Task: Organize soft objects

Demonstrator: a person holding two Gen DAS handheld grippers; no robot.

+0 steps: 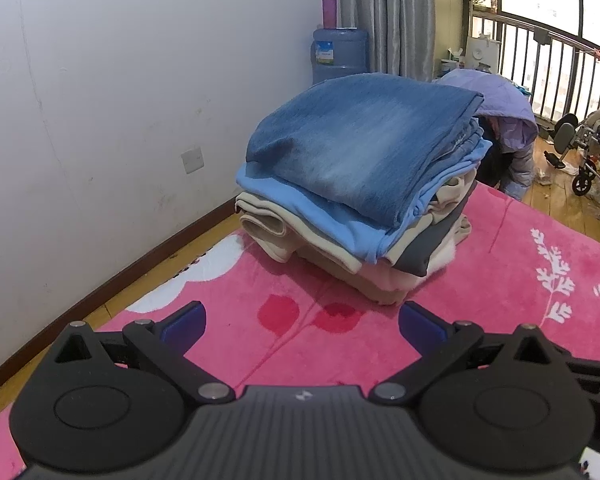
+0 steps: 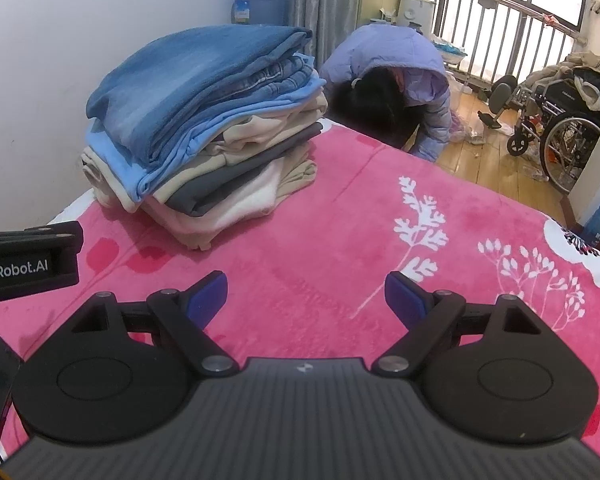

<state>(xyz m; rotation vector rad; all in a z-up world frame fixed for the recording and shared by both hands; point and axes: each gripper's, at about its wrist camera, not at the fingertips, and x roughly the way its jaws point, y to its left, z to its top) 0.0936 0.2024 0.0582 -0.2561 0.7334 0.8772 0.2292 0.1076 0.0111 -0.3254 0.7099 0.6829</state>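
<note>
Both tongs are spread wide and carry nothing: the left tongs [image 1: 302, 326] hover over the pink blanket just short of the pile, and the right tongs [image 2: 306, 296] hang over bare bed [image 2: 480, 208], farther from it. The stack of folded clothes [image 1: 356, 184], jeans on top, sits near the bed's far corner by the wall. No loose garment shows anywhere on the bed, so the sorting looks essentially finished; at most, squaring the stack's uneven edges remains.
</note>
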